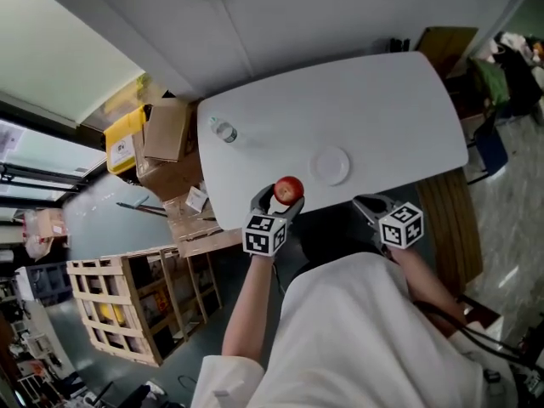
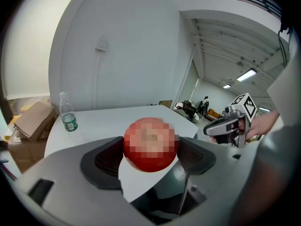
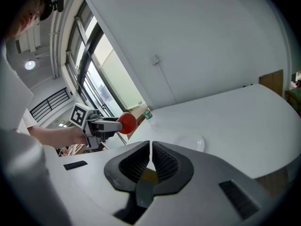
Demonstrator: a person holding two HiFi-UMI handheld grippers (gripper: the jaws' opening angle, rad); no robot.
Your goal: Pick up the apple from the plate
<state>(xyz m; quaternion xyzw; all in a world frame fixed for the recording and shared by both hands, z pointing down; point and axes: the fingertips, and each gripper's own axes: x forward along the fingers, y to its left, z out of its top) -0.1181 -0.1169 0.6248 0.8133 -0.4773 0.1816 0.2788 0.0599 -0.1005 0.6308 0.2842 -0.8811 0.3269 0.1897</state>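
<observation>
Bottle (image 1: 224, 132) stood at the upper left of the white table (image 1: 382, 100). At lower centre of the head view, the left gripper (image 1: 283, 201) clenched the red apple (image 1: 289, 188) between its jaws, apart from the white plate (image 1: 330, 166) just right. Farther right, the right gripper (image 1: 369, 204) held its jaws pressed together on nothing.

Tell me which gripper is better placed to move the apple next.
Left: the left gripper is shut on the apple, clear of the plate. The right gripper is shut and empty.
</observation>
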